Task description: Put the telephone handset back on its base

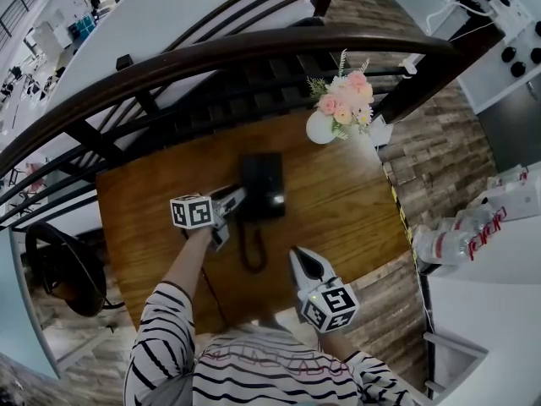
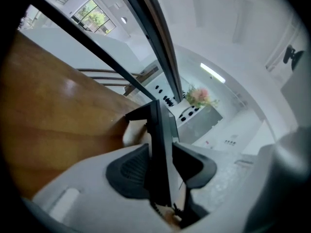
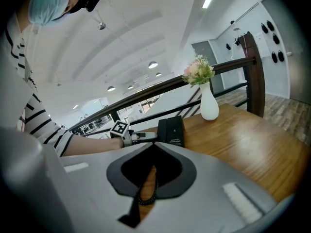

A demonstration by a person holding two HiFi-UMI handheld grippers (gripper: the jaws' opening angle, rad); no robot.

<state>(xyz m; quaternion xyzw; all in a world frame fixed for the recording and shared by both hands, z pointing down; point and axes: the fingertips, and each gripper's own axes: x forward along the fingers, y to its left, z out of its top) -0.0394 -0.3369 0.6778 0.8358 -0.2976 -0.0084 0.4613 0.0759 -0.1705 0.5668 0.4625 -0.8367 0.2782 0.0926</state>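
A black telephone base [image 1: 269,184] sits in the middle of the wooden table [image 1: 347,210]. The black handset [image 1: 248,176] lies along the base's left side, as the right gripper view also shows: handset [image 3: 162,130] beside base [image 3: 176,129]. My left gripper [image 1: 238,201] reaches in from the left. In its own view the handset [image 2: 160,130] stands edge-on between the dark pads [image 2: 129,171], which do not clamp it, so the left gripper [image 2: 162,154] is open. The coiled cord [image 1: 252,256] loops toward me. My right gripper [image 1: 297,259] is shut and empty, near the cord.
A white vase of pink flowers [image 1: 328,123] stands at the table's far right corner. A dark wooden railing [image 1: 254,49] curves just behind the table. A black chair [image 1: 59,269] stands off the left edge. White equipment [image 1: 473,227] lies to the right, off the table.
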